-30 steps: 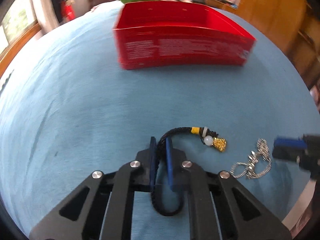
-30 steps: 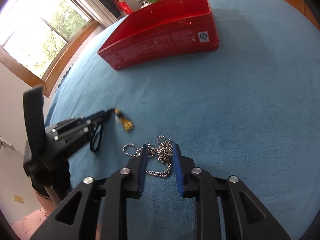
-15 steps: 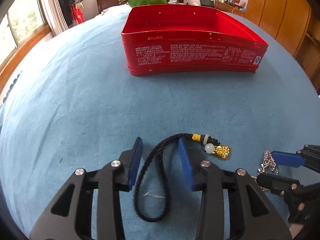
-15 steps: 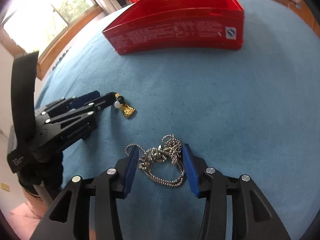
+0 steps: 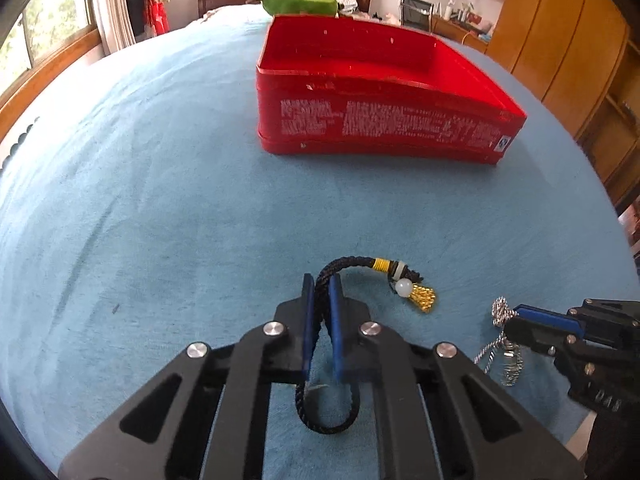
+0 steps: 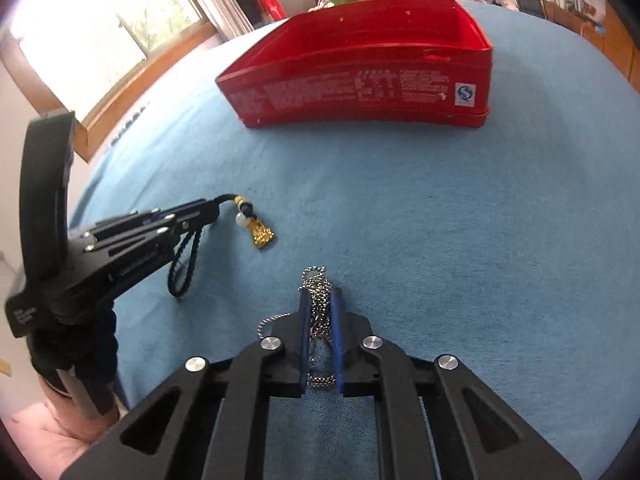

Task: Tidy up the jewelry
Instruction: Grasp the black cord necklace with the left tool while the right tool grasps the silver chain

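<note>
My left gripper (image 5: 321,285) is shut on a black cord bracelet (image 5: 352,264) with a white bead and gold charm (image 5: 423,298) that hangs over the blue bedspread. It also shows in the right wrist view (image 6: 208,210), with the charm (image 6: 262,235). My right gripper (image 6: 320,300) is shut on a silver chain necklace (image 6: 316,284), bunched between the pads. It also shows in the left wrist view (image 5: 516,318), with the chain (image 5: 500,312). An open red tin box (image 5: 380,112) stands ahead on the bedspread; it also shows in the right wrist view (image 6: 360,80).
A green plush toy (image 5: 300,0) lies behind the box. A window (image 6: 100,40) is to the left and wooden wardrobes (image 5: 560,40) to the right. The blue bedspread (image 5: 140,200) stretches between grippers and box.
Both grippers stood open around their pieces half a second ago and have now shut on them. The left one holds the cord, the right one the chain.
</note>
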Demonstrator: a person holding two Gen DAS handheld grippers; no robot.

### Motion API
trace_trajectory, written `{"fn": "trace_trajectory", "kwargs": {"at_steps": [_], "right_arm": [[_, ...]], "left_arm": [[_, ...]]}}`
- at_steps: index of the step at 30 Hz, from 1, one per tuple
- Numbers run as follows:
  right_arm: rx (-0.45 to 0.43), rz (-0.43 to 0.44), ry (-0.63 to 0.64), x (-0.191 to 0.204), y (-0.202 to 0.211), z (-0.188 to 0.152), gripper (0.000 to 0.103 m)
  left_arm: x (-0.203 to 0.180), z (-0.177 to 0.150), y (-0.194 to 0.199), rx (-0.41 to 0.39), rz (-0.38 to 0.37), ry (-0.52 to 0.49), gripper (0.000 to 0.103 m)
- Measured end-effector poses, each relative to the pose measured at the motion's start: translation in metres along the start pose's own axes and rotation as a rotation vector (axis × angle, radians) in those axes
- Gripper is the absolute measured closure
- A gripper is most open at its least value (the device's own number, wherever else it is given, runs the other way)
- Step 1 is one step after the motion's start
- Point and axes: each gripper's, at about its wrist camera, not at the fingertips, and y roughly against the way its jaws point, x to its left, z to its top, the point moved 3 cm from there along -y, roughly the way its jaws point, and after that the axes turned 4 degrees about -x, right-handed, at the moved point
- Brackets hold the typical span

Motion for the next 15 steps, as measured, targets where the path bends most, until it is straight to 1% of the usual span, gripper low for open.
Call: {"fn": "trace_trajectory", "kwargs": {"at_steps": [1,4,15], "right_arm": [[-0.005,0.009,-0.004,0.0,0.002,0.001,0.097],[-0.021,0.047,-0.015,-0.002,0.012,0.006,0.097],[-0.113,0.075,-0.016,-0.002,0.056,0.031,0.097]], "left_arm": [[0.001,0.001,0.003,-0.008,-0.005,0.003,0.097],[0.002,0.005,0.012,-0.029,-0.011,0.01,0.097],[0.004,0.025,0.043,-0.1,-0.045,0.028,0.097]]}}
